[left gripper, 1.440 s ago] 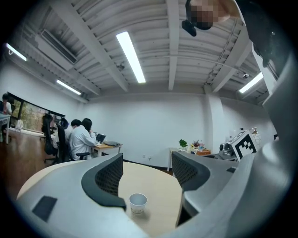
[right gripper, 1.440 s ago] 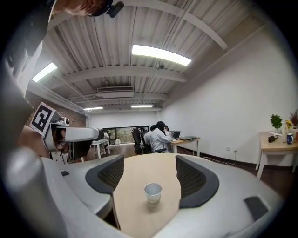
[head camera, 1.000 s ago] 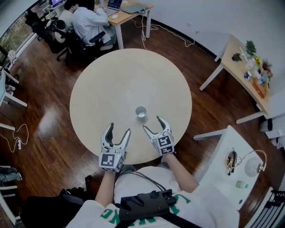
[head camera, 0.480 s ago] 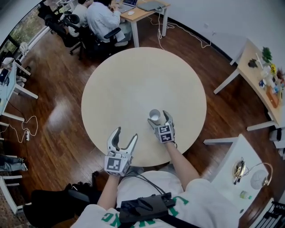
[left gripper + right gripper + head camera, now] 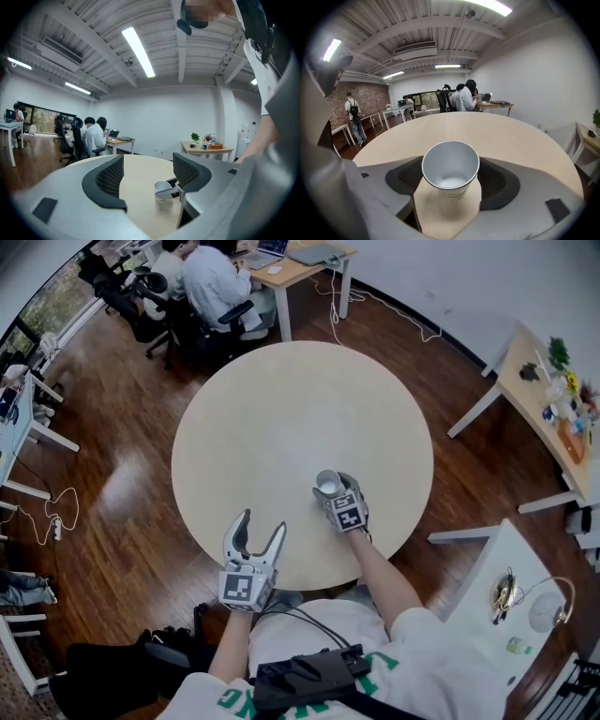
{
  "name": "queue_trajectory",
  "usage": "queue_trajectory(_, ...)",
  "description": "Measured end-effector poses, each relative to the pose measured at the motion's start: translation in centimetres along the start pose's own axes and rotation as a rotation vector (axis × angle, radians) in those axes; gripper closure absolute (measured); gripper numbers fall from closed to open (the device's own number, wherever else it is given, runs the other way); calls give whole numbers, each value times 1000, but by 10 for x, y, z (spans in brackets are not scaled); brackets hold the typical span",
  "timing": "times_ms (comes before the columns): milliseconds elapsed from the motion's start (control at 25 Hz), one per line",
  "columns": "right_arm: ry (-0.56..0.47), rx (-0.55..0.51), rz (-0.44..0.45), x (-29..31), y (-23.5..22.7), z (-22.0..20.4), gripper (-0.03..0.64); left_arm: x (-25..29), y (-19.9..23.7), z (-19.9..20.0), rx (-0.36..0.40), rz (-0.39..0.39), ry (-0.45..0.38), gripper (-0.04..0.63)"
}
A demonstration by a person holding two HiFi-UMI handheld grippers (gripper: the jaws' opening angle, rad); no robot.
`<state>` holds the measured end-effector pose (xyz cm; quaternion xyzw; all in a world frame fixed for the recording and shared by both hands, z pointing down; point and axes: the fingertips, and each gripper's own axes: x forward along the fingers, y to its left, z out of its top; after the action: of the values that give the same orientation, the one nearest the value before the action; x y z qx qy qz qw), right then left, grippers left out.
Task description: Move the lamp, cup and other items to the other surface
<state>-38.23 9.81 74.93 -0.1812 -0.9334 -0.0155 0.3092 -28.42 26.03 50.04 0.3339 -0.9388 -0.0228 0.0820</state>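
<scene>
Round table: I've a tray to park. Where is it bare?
The round table is bare from the cup to the far rim and on both sides. Crowded only at the near edge: right tongs closing around the cup, left tongs open beside.

We see two people [image 5: 214, 282] seated at a laptop desk [image 5: 309, 259]. Left of that desk stand black office chairs [image 5: 122, 292]. To its right a white cable [image 5: 380, 301] trails over the wood floor [image 5: 112, 427], with a plant-laden side table [image 5: 534, 399] farther right.

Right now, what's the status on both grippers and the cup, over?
Right gripper closing, cup between its jaws, upright on the round table. Left gripper open, empty, at the table's near edge. Nothing in the way.
</scene>
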Motion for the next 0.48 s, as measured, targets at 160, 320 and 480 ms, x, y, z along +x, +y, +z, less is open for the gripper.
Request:
queue_trajectory(160,-85,11,-3,-39,1,21,236,4,-16,1,-2,-43,-13,268)
queue_trajectory(320,-170,45,-56,-92,9,35,235,7,-29,5,10,-101,-23,268)
queue_trajectory(480,-246,119,-134,-154,11,45,235,16,-47,17,16,-185,-16,268)
